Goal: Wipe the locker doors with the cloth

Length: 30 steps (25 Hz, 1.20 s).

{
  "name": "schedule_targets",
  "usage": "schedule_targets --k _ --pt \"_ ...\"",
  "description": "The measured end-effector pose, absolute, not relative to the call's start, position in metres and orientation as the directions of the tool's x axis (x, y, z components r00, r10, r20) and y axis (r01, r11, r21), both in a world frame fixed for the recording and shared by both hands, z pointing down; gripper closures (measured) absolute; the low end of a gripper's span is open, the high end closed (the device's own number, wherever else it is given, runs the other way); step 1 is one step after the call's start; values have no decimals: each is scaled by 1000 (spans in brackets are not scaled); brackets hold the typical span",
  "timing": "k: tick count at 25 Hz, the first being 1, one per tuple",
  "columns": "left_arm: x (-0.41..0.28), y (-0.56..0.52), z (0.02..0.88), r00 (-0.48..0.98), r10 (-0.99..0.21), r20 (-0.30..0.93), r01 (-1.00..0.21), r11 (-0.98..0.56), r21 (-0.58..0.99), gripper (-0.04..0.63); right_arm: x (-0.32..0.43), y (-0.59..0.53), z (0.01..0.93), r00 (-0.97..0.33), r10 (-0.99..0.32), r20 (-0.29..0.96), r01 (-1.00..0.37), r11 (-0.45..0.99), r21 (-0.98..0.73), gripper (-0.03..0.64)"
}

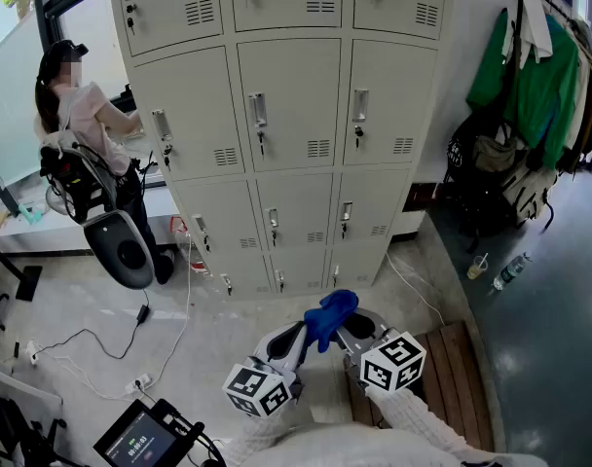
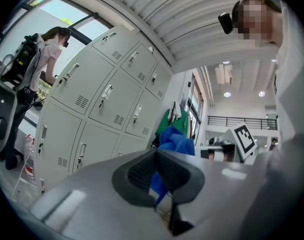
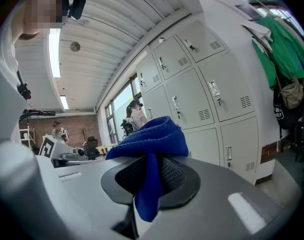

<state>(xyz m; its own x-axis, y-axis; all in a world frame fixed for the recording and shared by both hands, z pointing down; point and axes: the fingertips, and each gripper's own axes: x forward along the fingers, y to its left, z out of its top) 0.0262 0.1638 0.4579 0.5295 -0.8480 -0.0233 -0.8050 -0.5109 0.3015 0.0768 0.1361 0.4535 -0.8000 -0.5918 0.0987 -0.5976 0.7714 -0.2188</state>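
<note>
A blue cloth (image 1: 332, 311) is bunched between my two grippers, low in the head view, in front of the grey locker bank (image 1: 296, 115). My left gripper (image 1: 306, 337) reaches it from the left and my right gripper (image 1: 343, 331) from the right. In the left gripper view the jaws (image 2: 157, 176) are shut, with a strip of cloth (image 2: 177, 140) pinched between the pads. The right gripper view shows its jaws (image 3: 149, 176) shut on the cloth (image 3: 152, 136), which drapes over both pads. The lockers (image 3: 202, 89) stand a step or more away, doors closed.
A person (image 1: 82, 115) stands at the lockers' left end beside a grey machine (image 1: 121, 246). Cables (image 1: 101, 339) and a power strip (image 1: 140, 384) lie on the floor, with a screen device (image 1: 145, 441) near my feet. Coats (image 1: 530, 66), bags (image 1: 491, 173), a cup (image 1: 478, 266) and a bottle (image 1: 510, 270) are at right.
</note>
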Motion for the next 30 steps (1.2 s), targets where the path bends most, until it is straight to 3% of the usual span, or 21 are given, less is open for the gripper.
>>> schedule_targets --k 16,30 --pt "-74 -67 415 593 -802 -64 -776 -591 220 589 1 -95 420 -733 -679 32 -668 711 -220 571" --pt "-108 -153 375 560 -822 -100 -803 -569 177 589 -36 -170 394 -759 -651 35 -647 746 -154 571"
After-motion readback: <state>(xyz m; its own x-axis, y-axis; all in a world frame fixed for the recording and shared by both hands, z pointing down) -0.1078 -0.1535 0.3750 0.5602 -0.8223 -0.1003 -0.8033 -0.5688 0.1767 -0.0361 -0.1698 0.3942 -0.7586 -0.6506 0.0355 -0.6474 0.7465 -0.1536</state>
